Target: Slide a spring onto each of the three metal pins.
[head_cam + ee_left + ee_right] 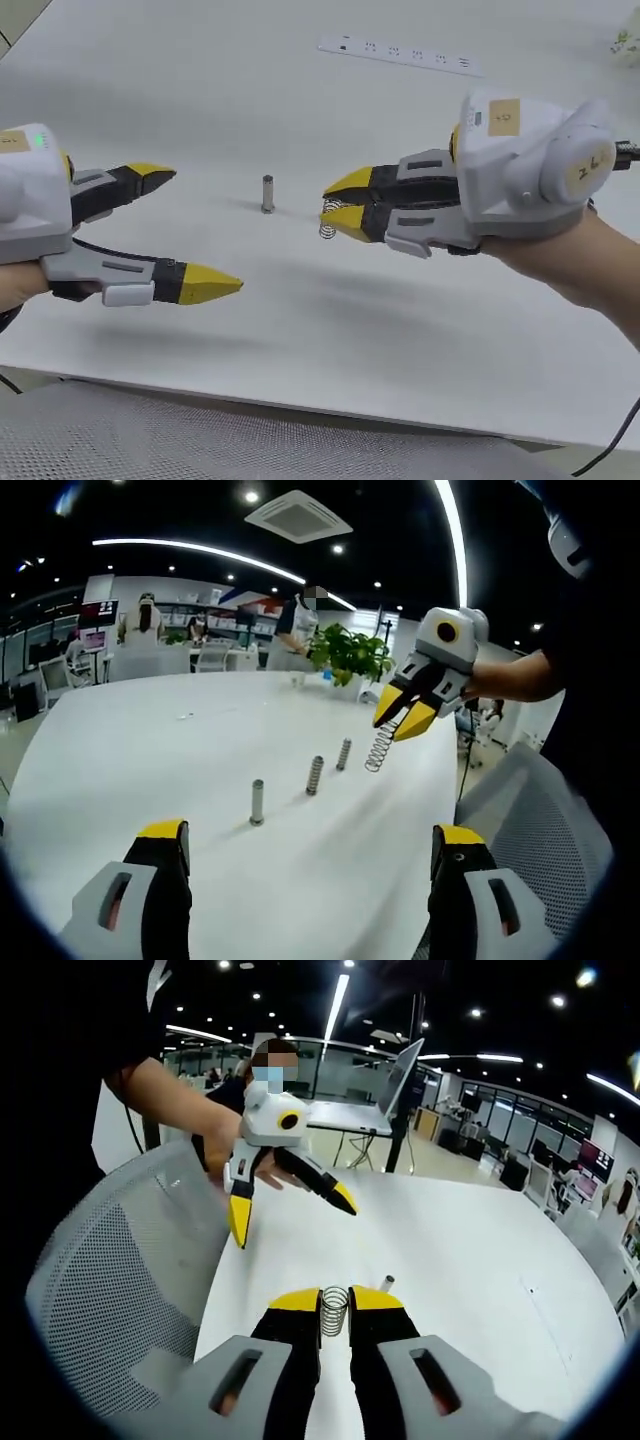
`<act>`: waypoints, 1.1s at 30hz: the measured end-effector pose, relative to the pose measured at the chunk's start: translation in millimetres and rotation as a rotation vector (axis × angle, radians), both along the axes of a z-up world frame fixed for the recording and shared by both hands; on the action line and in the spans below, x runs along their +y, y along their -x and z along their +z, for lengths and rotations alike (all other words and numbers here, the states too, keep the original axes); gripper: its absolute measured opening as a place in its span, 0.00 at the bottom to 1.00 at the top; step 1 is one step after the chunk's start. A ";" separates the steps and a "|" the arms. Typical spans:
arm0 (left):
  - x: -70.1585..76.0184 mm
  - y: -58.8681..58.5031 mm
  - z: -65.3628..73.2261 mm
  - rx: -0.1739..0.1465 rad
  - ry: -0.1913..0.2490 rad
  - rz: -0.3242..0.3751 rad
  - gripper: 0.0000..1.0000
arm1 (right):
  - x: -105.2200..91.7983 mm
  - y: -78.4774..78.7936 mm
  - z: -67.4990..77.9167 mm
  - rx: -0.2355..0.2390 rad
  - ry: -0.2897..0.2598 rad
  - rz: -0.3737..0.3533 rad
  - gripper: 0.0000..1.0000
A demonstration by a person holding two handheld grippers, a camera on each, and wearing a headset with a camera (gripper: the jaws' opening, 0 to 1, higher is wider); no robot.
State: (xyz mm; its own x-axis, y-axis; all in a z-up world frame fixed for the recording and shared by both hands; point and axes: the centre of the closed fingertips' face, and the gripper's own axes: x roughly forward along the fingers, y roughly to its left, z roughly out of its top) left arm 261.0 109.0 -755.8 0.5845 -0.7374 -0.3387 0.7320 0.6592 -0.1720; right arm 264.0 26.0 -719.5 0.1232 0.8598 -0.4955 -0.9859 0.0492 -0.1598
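Right tool [338, 208] pinching spring [327, 228] beside bare pin [268, 193]; left tool [205, 230] spread wide.

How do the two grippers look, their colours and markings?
The left gripper and the right gripper have white rounded bodies and black-grey fingers with pointed yellow tips. Yellowish labels sit on the right body, a green light on the left.

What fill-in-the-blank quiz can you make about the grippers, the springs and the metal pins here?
The right gripper is ____ on a spring.
The left gripper is ____, holding nothing.
Past the bare pin, ____ more pins carry springs: a middle pin and a far pin.
Missing words: shut; open; two.
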 end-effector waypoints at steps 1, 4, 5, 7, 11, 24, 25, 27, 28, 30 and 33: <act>0.2 -0.2 0.5 -0.001 0.002 0.002 0.98 | 1.4 -1.5 -0.5 0.002 0.001 0.000 0.07; 1.0 -0.3 1.3 -0.004 0.006 0.008 0.98 | 4.3 -4.9 -2.7 0.001 0.010 0.004 0.07; 1.3 -0.3 1.4 -0.004 0.010 0.009 0.98 | 5.6 -6.6 -3.0 -0.002 0.012 0.004 0.07; 1.8 -0.1 1.2 -0.004 0.010 0.011 0.98 | 8.2 -8.5 -3.1 -0.002 0.014 0.008 0.07; 2.6 1.2 0.0 0.000 0.008 0.012 0.98 | 13.9 -12.6 -3.2 -0.007 0.017 0.014 0.07; 5.6 0.9 1.3 0.004 0.025 0.025 0.98 | 39.6 -42.5 2.4 -0.003 -0.030 -0.034 0.07; 5.7 1.0 1.3 0.006 0.027 0.026 0.98 | 41.6 -44.2 3.2 0.002 -0.037 -0.038 0.07; 6.4 0.9 1.3 0.007 0.029 0.029 0.98 | 45.5 -48.2 4.6 0.007 -0.050 -0.048 0.07; 6.8 1.0 1.2 0.006 0.030 0.030 0.98 | 47.0 -49.3 5.1 0.015 -0.057 -0.053 0.07; 8.1 1.1 0.2 0.007 0.030 0.035 0.98 | 50.0 -52.3 5.8 0.036 -0.077 -0.064 0.07; 9.3 1.4 -0.1 0.008 0.033 0.039 0.98 | 52.7 -56.7 3.7 0.043 -0.081 -0.077 0.07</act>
State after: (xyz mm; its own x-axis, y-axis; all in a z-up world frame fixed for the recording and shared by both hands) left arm 259.6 118.3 -756.0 0.6100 -0.7253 -0.3190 0.7047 0.6807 -0.2002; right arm 320.7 78.7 -715.7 0.1702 0.8861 -0.4311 -0.9846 0.1358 -0.1096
